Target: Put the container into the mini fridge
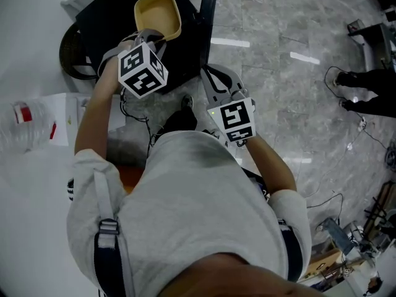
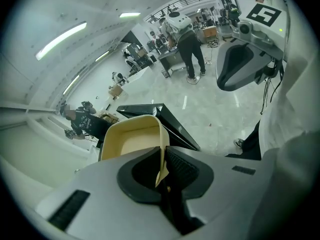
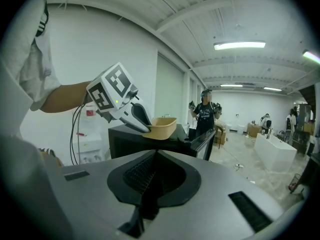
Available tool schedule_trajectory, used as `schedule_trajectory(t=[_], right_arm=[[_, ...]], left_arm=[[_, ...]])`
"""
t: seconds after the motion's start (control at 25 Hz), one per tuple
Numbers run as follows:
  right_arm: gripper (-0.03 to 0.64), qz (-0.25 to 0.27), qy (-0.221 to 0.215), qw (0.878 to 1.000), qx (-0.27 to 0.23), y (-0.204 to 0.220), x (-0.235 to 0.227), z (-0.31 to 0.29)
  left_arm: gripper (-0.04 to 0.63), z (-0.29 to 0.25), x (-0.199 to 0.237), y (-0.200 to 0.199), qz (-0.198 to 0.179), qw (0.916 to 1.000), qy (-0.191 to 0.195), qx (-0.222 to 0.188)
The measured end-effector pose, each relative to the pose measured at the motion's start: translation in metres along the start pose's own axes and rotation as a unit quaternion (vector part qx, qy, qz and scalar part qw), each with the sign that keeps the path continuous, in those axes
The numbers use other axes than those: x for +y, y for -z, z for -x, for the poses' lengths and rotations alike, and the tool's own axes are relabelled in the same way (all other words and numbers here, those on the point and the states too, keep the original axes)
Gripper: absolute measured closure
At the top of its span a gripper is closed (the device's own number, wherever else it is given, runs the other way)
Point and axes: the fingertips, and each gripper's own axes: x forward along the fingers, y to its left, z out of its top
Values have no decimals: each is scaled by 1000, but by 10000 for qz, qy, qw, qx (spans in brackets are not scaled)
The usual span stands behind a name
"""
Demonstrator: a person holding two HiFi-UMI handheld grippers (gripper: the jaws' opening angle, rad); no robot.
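The container (image 1: 158, 14) is a shallow beige tub, held above the top of the black mini fridge (image 1: 108, 17). My left gripper (image 1: 150, 38) is shut on its near rim; in the left gripper view the thin wall of the container (image 2: 131, 140) is pinched between the pads of the left gripper (image 2: 163, 158). The fridge door (image 1: 208, 2) stands open at the fridge's right side. My right gripper (image 1: 210, 78) hangs to the right of the left one, apart from the container. In the right gripper view the right gripper (image 3: 154, 153) is shut with nothing in it, and the container (image 3: 163, 127) sits over the fridge (image 3: 145, 140).
A white table at the left carries a clear plastic bottle (image 1: 25, 124) and papers (image 1: 67, 113). Cables (image 1: 356, 135) lie on the grey marble floor. A person (image 1: 371, 82) stands at the right. Another person (image 3: 206, 111) stands beyond the fridge.
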Motion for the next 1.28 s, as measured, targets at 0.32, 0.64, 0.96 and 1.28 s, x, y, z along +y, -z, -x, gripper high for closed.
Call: schedule_trajectory(t=[0.32,0.64,0.96,1.28], right_arm=[[577,118,-68,9999,84,14,11,20],[577,189,-180,9995,167,29,20,38],[577,214,-275,9992,187,44,34,51],[577,123,-449,9986,261,72,40,73]], left_arm=[[551,15,-30,-14,64,9999,-81,-138],[551,25,-56,-28,118,9997,-135,-175],[551,29,-81,-31,148,9997,-169,-125],[551,23,-118,-43,430,9990,-106,-8]])
